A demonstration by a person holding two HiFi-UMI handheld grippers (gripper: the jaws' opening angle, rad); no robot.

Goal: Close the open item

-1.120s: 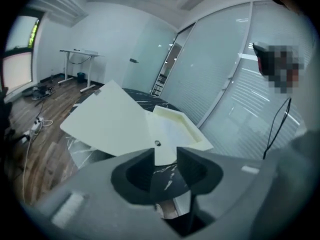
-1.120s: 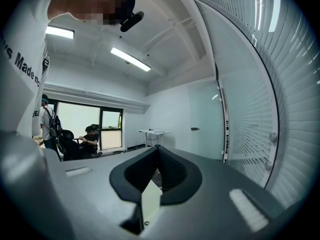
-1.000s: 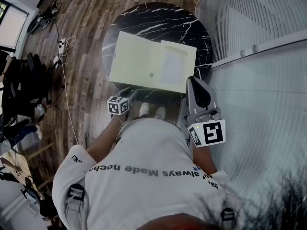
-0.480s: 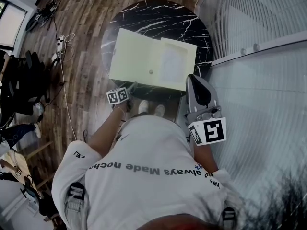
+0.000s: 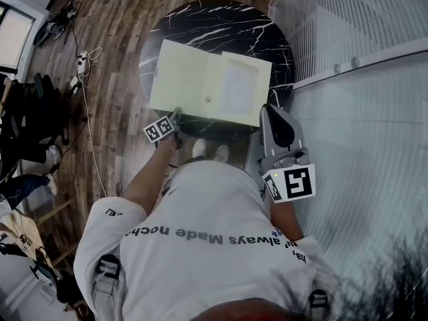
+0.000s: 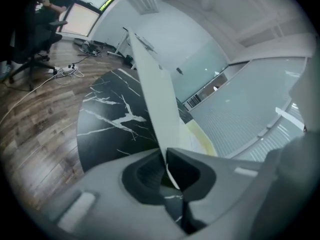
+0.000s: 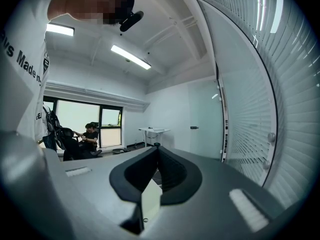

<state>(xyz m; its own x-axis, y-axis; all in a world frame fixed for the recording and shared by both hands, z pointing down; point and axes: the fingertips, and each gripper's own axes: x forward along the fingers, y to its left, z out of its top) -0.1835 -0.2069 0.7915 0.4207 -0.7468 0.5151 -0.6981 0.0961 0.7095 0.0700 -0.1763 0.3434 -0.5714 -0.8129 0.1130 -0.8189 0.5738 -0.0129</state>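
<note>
A pale yellow box (image 5: 210, 89) lies spread open on the round black marble table (image 5: 221, 25), its lid (image 5: 180, 79) to the left and its tray (image 5: 239, 89) to the right. My left gripper (image 5: 175, 116) is at the lid's near left corner. In the left gripper view the thin lid (image 6: 155, 94) runs edge-on into the left gripper (image 6: 166, 151), whose jaws are closing and pinch its edge. My right gripper (image 5: 270, 110) hovers off the table's near right rim, apart from the box. The right gripper (image 7: 157, 148) has its tips together.
A glass wall with blinds (image 5: 348, 32) stands close on the right. Cables and a power strip (image 5: 85, 62) lie on the wood floor to the left, beside dark office chairs (image 5: 27, 112). A seated person (image 7: 90, 134) is by the far window.
My left gripper has moved forward from below the table's rim to the lid's near left corner and closed onto its edge. The right gripper has stayed put.
</note>
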